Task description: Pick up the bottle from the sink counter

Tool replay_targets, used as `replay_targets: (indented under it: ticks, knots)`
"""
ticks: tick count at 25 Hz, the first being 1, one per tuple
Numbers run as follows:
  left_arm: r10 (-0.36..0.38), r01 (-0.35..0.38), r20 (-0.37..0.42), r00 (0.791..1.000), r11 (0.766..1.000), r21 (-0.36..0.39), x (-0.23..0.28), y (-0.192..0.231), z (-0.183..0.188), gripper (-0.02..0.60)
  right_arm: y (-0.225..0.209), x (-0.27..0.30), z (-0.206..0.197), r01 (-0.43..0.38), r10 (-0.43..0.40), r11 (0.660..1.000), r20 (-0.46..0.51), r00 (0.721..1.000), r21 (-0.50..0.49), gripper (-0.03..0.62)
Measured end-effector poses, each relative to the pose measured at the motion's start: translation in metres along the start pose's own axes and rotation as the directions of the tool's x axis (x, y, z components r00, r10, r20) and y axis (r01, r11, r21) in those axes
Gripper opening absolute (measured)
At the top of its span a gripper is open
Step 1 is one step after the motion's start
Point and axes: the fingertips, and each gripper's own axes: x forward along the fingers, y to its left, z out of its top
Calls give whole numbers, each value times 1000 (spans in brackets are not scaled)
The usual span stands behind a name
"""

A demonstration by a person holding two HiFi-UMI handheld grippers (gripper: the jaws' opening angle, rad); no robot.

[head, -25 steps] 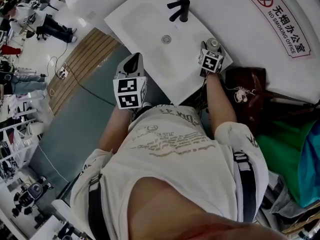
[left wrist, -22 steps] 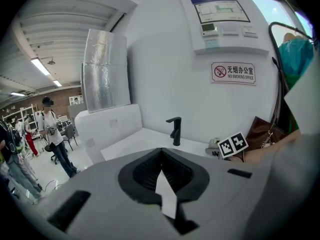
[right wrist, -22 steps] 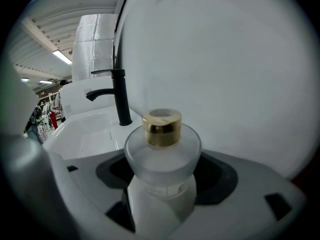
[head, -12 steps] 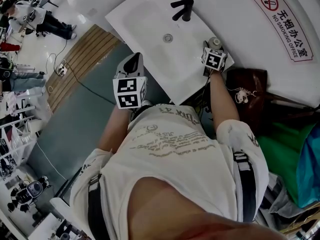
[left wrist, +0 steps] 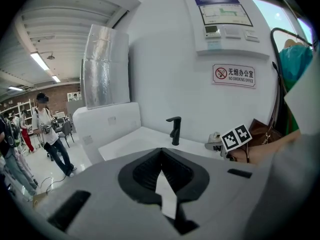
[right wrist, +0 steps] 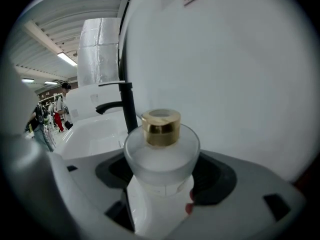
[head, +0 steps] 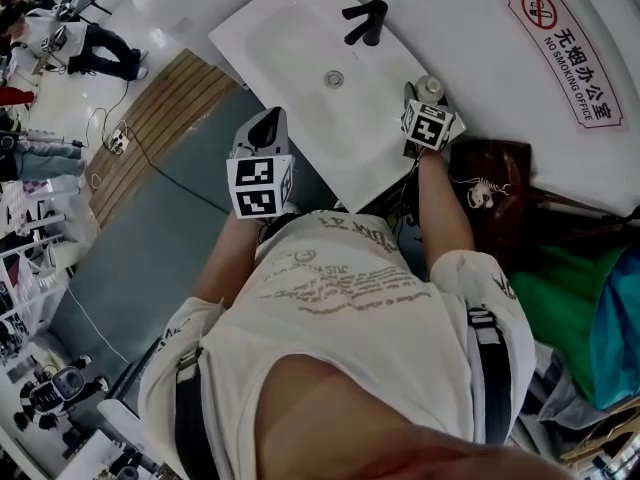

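Observation:
A frosted bottle [right wrist: 160,156] with a gold cap [right wrist: 160,127] stands on the right end of the white sink counter [head: 385,143], close to the wall. My right gripper [right wrist: 161,191] is around its body, with the jaws pressed against both sides. From the head view only the bottle's top [head: 430,85] shows beyond the right gripper [head: 424,96] and its marker cube. My left gripper [head: 267,120] hangs off the counter's front edge, shut and empty. In its own view the left gripper [left wrist: 163,181] has its jaws meeting in a point.
A black faucet [head: 362,20] stands behind the basin [head: 290,38] with its drain [head: 334,78]. A brown bag [head: 500,183] sits right of the counter. A no-smoking sign [head: 570,58] hangs on the wall. People stand far off at the left [left wrist: 50,134].
Almost nothing has changed. The right gripper stays at the bottle, shifted very slightly toward the wall. The left gripper has not moved.

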Motion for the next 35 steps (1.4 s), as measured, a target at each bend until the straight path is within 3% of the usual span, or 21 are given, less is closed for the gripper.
replay_targets:
  ticks: [5, 10, 15, 23, 35]
  knots:
    - [-25, 26, 13, 1000, 999, -19, 4, -2, 3, 20, 19, -28, 14, -61, 60, 998, 35, 998, 26, 314]
    - [-55, 56, 31, 998, 998, -34, 6, -3, 5, 20, 40, -62, 36, -93, 94, 996, 86, 992, -12, 314]
    - [-90, 92, 48, 995, 995, -33, 5, -4, 9, 20, 54, -99, 68, -71, 81, 995, 164, 983, -65, 314]
    - [-145, 146, 68, 987, 989, -19, -6, 0, 9, 20, 81, -160, 107, -62, 80, 996, 284, 956, -71, 314]
    - [-221, 221, 94, 971, 975, 14, -30, 0, 3, 20, 126, -223, 82, -54, 67, 997, 312, 948, -50, 314]
